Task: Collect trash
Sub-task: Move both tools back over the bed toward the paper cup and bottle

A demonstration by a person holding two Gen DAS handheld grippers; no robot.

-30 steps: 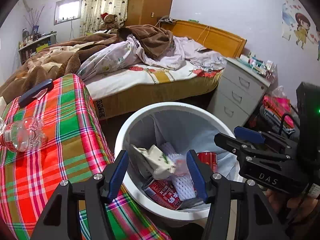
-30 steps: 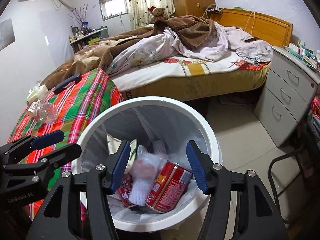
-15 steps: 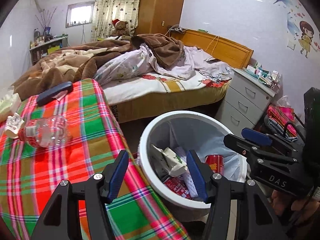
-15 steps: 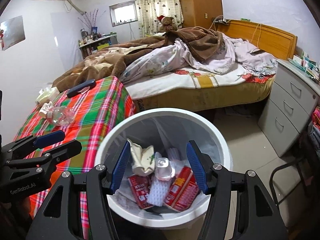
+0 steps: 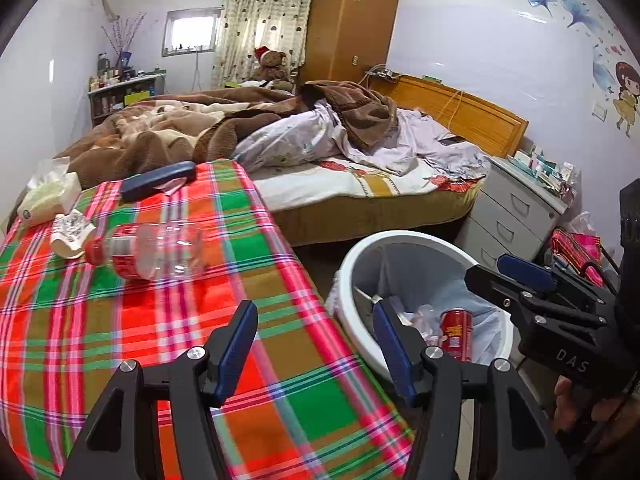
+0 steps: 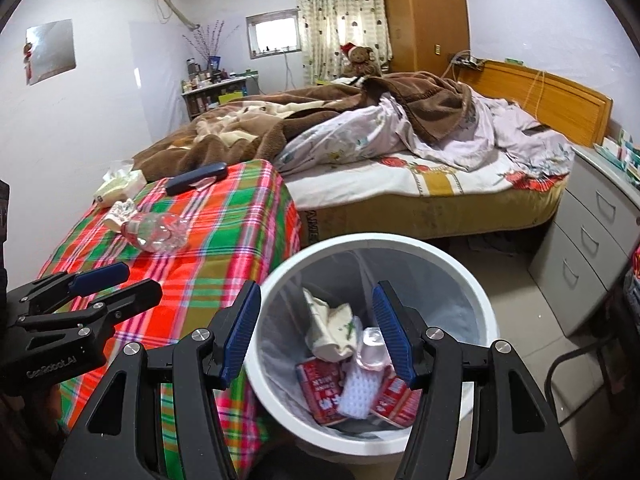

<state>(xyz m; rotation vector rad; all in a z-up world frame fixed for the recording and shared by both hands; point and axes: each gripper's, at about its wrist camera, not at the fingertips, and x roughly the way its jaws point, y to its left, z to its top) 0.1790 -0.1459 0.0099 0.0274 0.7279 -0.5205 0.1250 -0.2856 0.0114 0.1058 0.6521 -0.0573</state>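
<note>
Both grippers, left and right, spread and empty, have been pulled back from the filled bin, so the bottle on the table is judged next.

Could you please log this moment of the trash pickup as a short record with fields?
left tool: open, empty, over the plaid cloth
right tool: open, empty, above the bin
bin contents: red cans, white foam net, crumpled wrapper
left on the cloth: clear bottle lying on its side, crumpled paper, tissue pack, dark case
bin position: on the floor beside the cloth, near the bed
</note>
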